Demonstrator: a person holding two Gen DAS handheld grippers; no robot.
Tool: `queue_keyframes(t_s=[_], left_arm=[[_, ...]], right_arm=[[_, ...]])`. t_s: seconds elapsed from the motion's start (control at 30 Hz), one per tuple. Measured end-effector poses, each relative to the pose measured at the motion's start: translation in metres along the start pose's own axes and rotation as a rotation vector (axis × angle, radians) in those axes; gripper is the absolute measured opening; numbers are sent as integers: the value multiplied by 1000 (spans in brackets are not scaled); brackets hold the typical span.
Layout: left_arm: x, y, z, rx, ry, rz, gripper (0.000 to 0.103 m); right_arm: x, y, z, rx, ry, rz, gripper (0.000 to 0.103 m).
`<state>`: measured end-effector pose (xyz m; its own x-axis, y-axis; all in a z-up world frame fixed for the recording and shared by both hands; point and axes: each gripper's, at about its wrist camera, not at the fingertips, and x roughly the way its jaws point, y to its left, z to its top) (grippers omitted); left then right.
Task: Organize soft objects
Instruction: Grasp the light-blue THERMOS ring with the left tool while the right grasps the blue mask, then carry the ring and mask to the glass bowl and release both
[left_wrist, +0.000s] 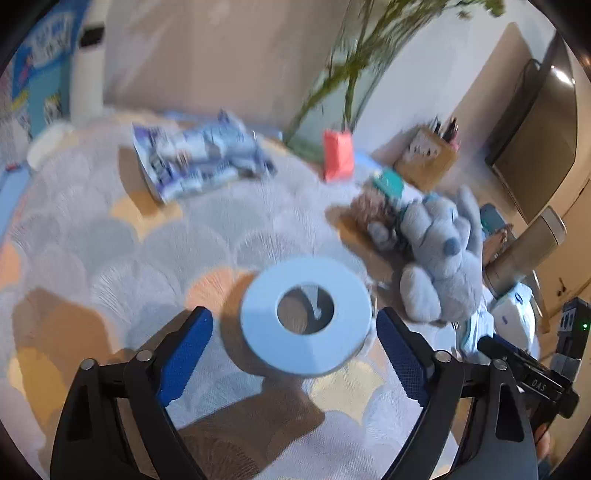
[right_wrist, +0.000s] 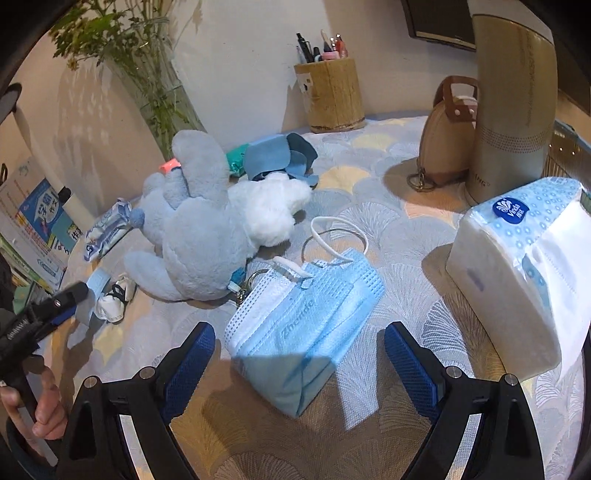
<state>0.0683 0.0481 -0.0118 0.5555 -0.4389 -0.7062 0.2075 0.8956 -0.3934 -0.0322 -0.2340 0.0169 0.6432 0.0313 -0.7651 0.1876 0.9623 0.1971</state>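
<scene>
A light blue tape roll (left_wrist: 306, 317) stands on the patterned cloth, between and just beyond the tips of my open left gripper (left_wrist: 295, 339), not touching it. A grey-blue plush toy (left_wrist: 439, 254) lies to its right; it also shows in the right wrist view (right_wrist: 195, 236) with a white plush (right_wrist: 269, 210) against it. A stack of blue face masks (right_wrist: 299, 325) lies between the fingers of my open right gripper (right_wrist: 299, 354), which is just above them. A tissue pack (right_wrist: 524, 273) stands to the right.
A blue wipes packet (left_wrist: 199, 162), a red packet (left_wrist: 338, 155) and a wooden pen holder (right_wrist: 332, 94) sit toward the wall. A plant vase (right_wrist: 162, 96), a tan pouch (right_wrist: 447, 144), a tall cylinder (right_wrist: 513, 107) and blue fabric (right_wrist: 280, 155) are at the back.
</scene>
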Motion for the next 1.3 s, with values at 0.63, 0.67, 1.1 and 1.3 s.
queue_keyframes(t_s=[0.63,0.67,1.1,1.3], left_arm=[[-19,-12,-5,66,-114,56,64],[-21,-11,-5,60,-119,59,64],[-63,-62,-14,114,-188,21,64],[-49,-73,-24,142,-171,14,64]], right_arm=[[-4,28,-6,-136,-48,-14,31],[-8,27,-7,-138,-64,9,29],[-34,22,-13,-137,-87,142,30],[-31,7,-23,-203,85,35,76]])
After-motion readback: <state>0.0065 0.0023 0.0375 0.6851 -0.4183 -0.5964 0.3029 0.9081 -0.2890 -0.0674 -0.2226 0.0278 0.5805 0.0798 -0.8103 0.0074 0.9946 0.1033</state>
